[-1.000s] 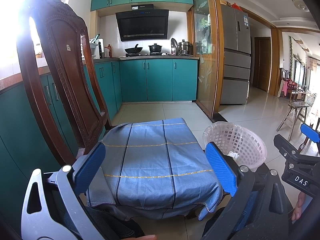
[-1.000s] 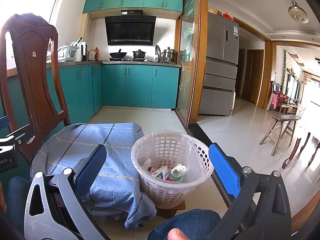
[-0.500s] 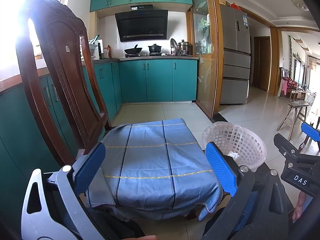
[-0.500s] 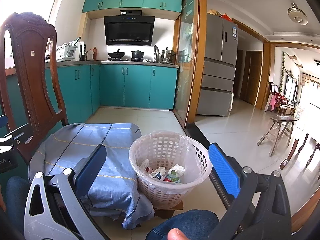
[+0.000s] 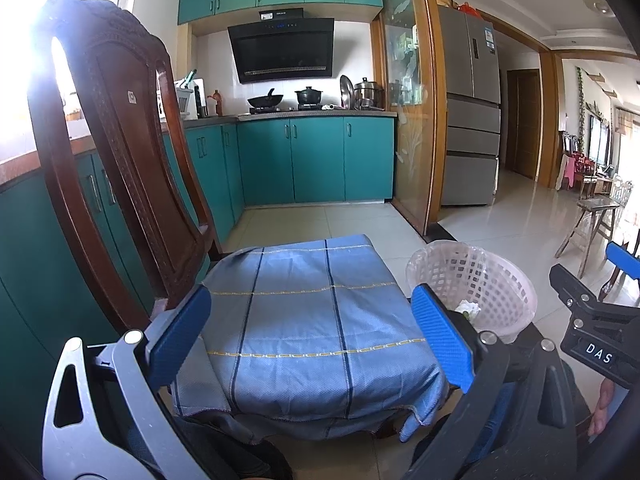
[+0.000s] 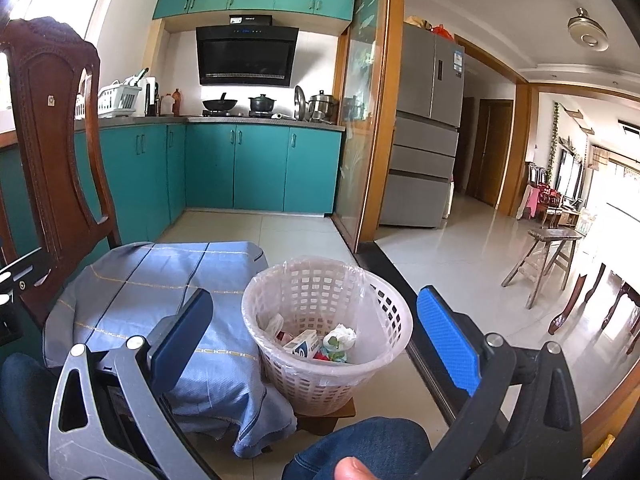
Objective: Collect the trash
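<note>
Trash [image 6: 320,342] is being held in the white lattice basket [image 6: 384,300], just right of the blue cloth [image 5: 312,320] draped over a low seat. A crumpled tissue [image 6: 340,336] and a small carton [image 6: 302,344] are being made out; its print cannot be read. In the left view most of the basket is being hidden by the left gripper [image 5: 312,340], spread wide and empty. The right gripper [image 6: 316,340] is likewise being kept parted, grasping nothing. "DAS" is being shown on its body.

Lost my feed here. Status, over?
Left hand-held gripper open, empty. Right hand-held gripper open, empty. Trash in basket; blue cloth bare. Nothing in the way.
</note>
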`<action>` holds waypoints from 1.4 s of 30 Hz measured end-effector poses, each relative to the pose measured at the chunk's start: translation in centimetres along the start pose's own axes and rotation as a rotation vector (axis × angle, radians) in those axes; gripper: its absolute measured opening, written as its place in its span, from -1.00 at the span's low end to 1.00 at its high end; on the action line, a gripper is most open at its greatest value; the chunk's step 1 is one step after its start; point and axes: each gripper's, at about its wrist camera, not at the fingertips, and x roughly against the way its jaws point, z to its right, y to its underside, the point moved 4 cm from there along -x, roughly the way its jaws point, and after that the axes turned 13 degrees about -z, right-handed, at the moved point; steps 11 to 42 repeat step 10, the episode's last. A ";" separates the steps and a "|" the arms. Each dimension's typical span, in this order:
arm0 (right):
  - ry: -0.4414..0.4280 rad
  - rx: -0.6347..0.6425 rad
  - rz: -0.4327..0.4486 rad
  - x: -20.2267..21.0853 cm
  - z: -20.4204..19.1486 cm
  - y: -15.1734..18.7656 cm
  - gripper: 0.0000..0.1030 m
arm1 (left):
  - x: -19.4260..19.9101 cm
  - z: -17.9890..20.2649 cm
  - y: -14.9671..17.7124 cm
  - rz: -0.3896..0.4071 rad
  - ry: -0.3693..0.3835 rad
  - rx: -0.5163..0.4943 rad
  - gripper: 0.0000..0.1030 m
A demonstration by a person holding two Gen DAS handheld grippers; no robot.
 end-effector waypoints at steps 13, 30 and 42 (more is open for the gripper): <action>-0.287 0.053 0.122 4.3 -3.8 -0.8 0.94 | -5.5 -0.3 0.9 -0.109 -0.055 -0.018 0.94; -0.287 0.053 0.122 4.3 -3.8 -0.8 0.94 | -5.5 -0.3 0.9 -0.109 -0.055 -0.018 0.94; -0.287 0.053 0.122 4.3 -3.8 -0.8 0.94 | -5.5 -0.3 0.9 -0.109 -0.055 -0.018 0.94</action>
